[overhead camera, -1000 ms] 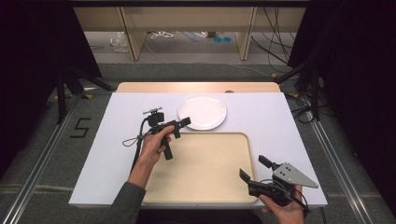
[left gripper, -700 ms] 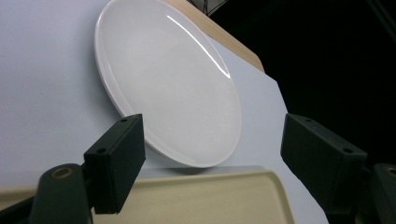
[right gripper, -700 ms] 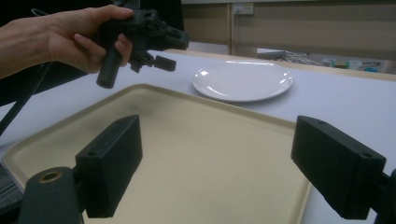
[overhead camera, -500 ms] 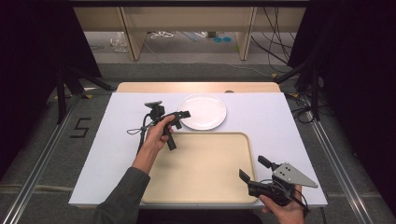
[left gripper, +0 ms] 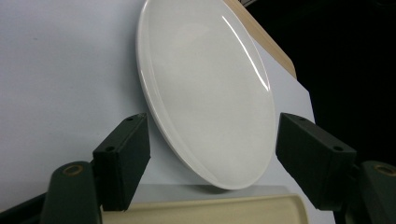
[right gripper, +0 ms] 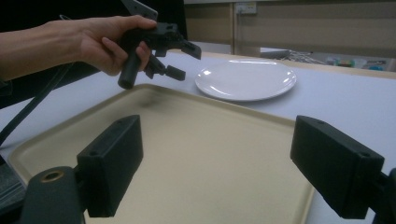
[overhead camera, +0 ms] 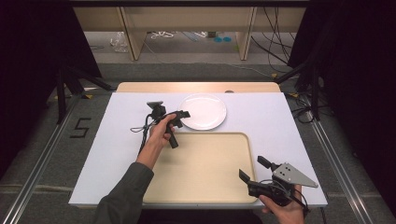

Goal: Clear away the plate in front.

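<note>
A white plate lies on the white sheet just beyond a beige tray. My left gripper hovers at the plate's left rim and points at it. In the left gripper view the plate looms close, its near rim in line with the gap of the left gripper. Those jaws have just been closing a little; they stand wide and touch nothing. My right gripper rests open over the tray's near right corner. In the right gripper view the right gripper frames the bare tray, the plate and the left gripper.
The white sheet covers most of the table, with a strip of wood bare at the far edge. Cables trail from the left gripper across the sheet. Shelf legs and loose wires stand on the floor beyond the table.
My left hand has carried its gripper a little farther up the table and lower, closer to the plate's rim. The right gripper has stayed still.
</note>
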`<state>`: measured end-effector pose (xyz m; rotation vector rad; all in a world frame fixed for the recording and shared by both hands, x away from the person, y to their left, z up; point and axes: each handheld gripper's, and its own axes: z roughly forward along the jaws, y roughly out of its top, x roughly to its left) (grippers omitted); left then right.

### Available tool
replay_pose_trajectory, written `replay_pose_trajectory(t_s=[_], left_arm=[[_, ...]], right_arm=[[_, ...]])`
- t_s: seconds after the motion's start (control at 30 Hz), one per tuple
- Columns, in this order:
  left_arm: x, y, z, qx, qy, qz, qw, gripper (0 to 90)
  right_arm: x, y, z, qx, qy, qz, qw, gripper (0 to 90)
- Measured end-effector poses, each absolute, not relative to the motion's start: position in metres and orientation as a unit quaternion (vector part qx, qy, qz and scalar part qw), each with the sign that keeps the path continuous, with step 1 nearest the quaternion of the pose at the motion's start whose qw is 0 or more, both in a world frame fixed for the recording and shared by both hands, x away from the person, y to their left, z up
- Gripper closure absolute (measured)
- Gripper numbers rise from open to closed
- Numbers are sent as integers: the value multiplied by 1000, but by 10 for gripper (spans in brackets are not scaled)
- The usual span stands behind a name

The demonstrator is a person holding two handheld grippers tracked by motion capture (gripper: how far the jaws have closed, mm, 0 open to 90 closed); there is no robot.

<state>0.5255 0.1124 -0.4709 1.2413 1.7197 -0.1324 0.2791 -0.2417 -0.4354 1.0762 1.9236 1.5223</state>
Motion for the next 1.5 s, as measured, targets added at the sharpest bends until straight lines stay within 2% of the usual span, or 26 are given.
replay_pose_trajectory(t_s=[0.2, 0.37, 0.7, 1.0, 1.23, 1.5], left_arm=[[532, 112, -480, 500, 719, -64, 478, 293], [534, 114, -483, 497, 724, -70, 474, 350], [544, 110, -485, 492, 731, -62, 469, 401], [548, 107, -495, 477, 746, -85, 456, 444], [551, 104, -499, 433, 764, -103, 467, 506], [551, 105, -502, 415, 770, -107, 472, 563]], right_arm=[[280, -240, -436, 389, 701, 554, 225, 181], [280, -241, -436, 392, 699, 554, 227, 182], [279, -241, -436, 391, 700, 555, 222, 185], [280, -241, -437, 389, 698, 561, 217, 187], [281, -240, -438, 384, 696, 566, 217, 190], [280, -240, -438, 384, 698, 566, 212, 195]])
